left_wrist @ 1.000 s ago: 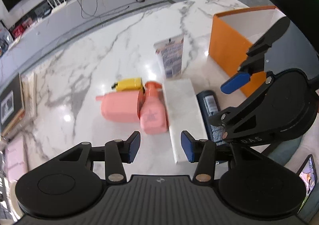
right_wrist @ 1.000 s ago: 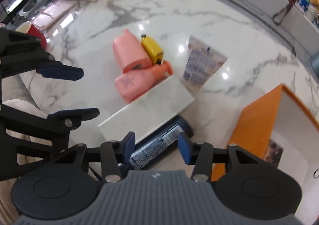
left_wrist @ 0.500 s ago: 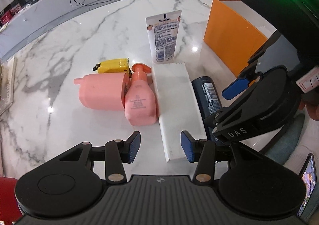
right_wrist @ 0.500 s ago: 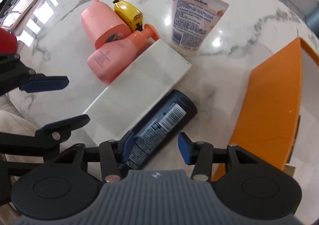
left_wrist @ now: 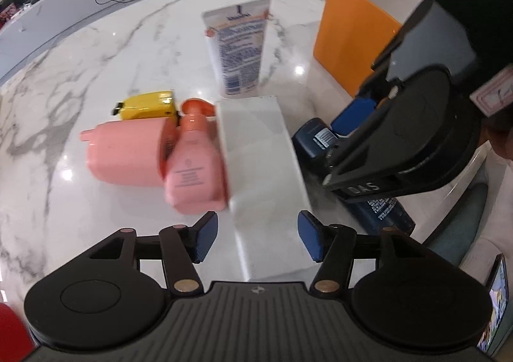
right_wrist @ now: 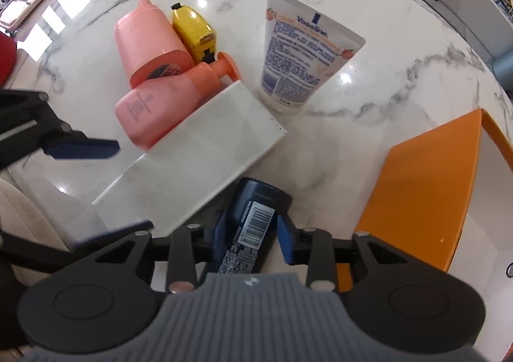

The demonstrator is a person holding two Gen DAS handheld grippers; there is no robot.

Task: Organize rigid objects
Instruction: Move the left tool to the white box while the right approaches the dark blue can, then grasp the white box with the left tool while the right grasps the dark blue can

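Straddling the dark blue bottle [right_wrist: 253, 227], your right gripper [right_wrist: 248, 235] is spread around it; your left gripper [left_wrist: 256, 238] is hanging released over the white box [left_wrist: 263, 169].

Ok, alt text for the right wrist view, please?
The right claw straddles a dark blue bottle lying on a marble table, beside a white box. Beyond lie two pink bottles, a yellow tape measure and a lotion tube; an orange box stands right.

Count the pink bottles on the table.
2. The capped pink bottle lies beside the yellow tape measure; the pink pump bottle lies against the white box. No others show.
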